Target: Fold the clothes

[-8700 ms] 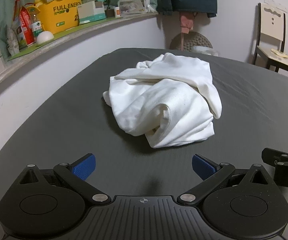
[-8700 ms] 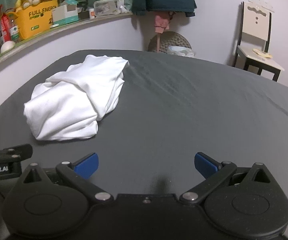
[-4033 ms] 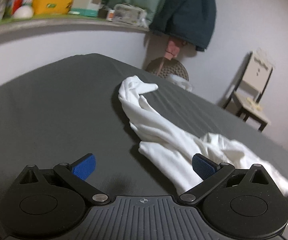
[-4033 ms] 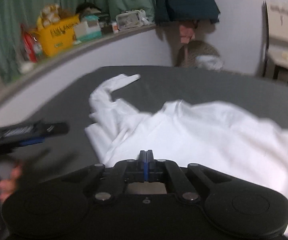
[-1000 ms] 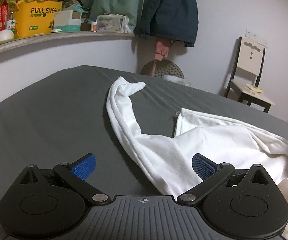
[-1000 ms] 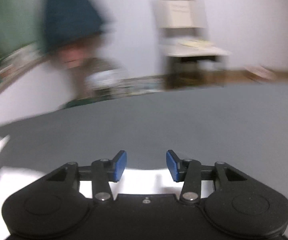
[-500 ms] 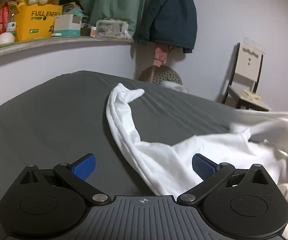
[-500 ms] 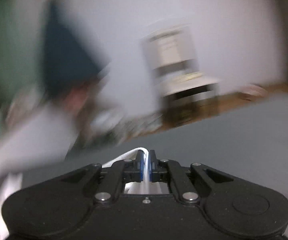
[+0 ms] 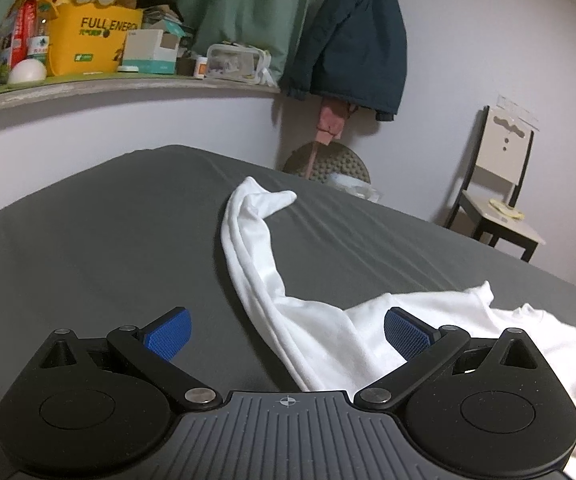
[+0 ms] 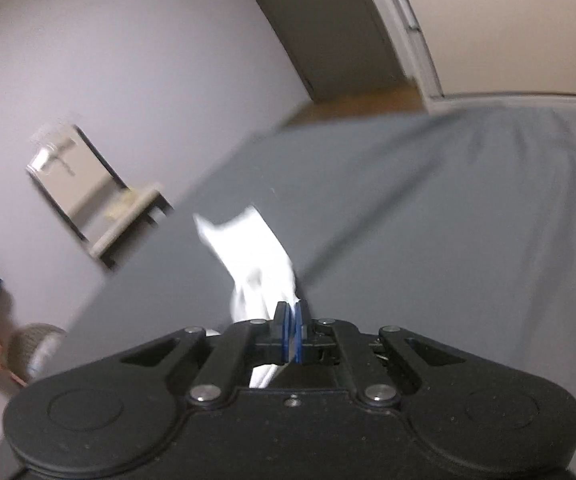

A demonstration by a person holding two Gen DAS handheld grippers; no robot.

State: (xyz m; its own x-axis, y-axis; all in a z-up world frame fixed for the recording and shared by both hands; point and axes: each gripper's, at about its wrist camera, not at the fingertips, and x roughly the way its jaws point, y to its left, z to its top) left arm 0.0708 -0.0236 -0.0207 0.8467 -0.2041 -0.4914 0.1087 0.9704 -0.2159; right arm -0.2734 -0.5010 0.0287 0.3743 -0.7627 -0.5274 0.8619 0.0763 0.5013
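Gripping white shirt [image 10: 256,256] w/ right tool [image 10: 291,330] | left tool [image 9: 288,332] spread | chair [image 9: 500,184] nearby

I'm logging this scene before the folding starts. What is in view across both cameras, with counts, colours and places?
shirt: one, white, spread on the bed, one end pinched by the right gripper
bed: one, dark grey, foreground
shelf: one, cluttered, along the far wall
box: one, yellow, on the shelf
curtain: one, green, behind the shelf
jacket: one, dark blue, hanging
chair: one, cream and black, beside the bed
left gripper: black, blue pads, open
right gripper: black, blue pads, shut on the shirt
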